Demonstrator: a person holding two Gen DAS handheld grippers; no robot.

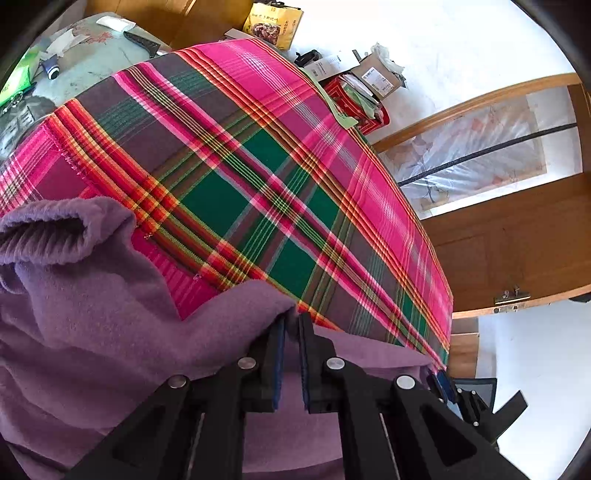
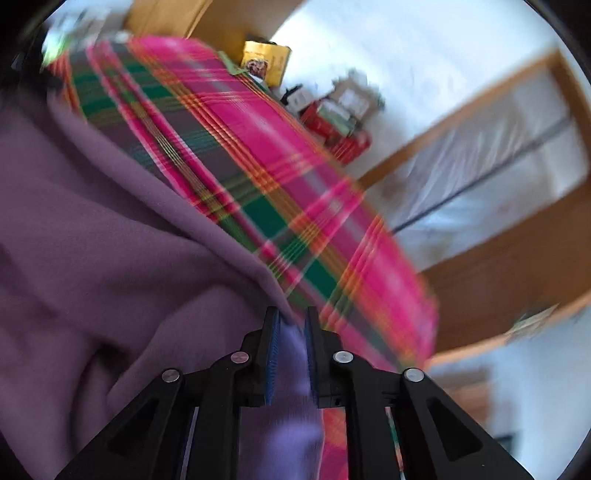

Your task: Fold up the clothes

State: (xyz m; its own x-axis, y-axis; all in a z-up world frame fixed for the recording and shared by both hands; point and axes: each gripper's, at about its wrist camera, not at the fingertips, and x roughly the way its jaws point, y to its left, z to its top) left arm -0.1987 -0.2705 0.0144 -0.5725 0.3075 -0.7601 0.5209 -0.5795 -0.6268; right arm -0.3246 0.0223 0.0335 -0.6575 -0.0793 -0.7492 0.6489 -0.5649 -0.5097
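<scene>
Both of my grippers have purple fleece between their jaws: the left gripper (image 1: 291, 325) pinches a fold of the purple garment (image 1: 92, 314), while the right gripper (image 2: 291, 325) stands slightly spread around an edge. Beyond, the garment lies bunched at the near left of the plaid cloth (image 1: 258, 166), with a yellow bag (image 1: 275, 24) far behind.

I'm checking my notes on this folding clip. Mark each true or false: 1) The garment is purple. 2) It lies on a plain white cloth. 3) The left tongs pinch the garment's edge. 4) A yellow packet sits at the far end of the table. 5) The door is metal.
1) True: the garment is purple.
2) False: the cloth is pink and green plaid.
3) True: the left tongs are shut on its edge.
4) True: the packet is yellow.
5) False: the door is wooden.
</scene>
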